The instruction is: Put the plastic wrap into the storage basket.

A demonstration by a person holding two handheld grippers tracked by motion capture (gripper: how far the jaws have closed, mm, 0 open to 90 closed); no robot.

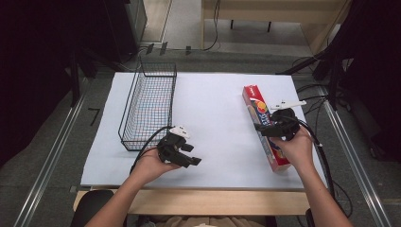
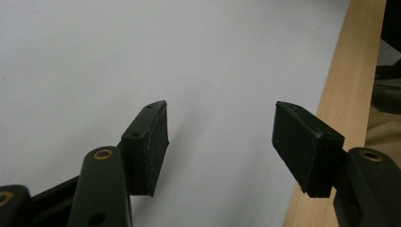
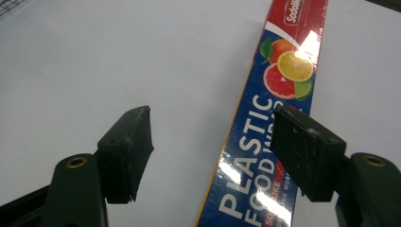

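Nearest the person, at the front of the white sheet (image 1: 213, 109) that covers the table, the left gripper (image 1: 191, 160) lies low in the left hand (image 1: 149, 165), its tips turned toward the middle of the table. In the left gripper view its jaws stand apart with bare white sheet between them and the wooden table edge (image 2: 350, 94) running past on one side; it holds nothing.

On the right side, the right hand (image 1: 295, 149) holds the right gripper (image 1: 261, 127) over the near half of the plastic wrap box (image 1: 259, 113). In the right gripper view the jaws are spread, one over plain sheet and the other above the box's printed face (image 3: 265, 142); the box is not between the pads, so it is not gripped.

The box lies flat on the sheet near its right edge. It is long and narrow, and its long axis runs from the near right, by the person's hand, away and slightly leftward toward the far side. Its red end points away from the person; the citrus picture (image 3: 288, 71) sits toward that far end.

Farther off on the left side stands a black wire basket (image 1: 142, 111), its long side also running near to far, well apart from the box.
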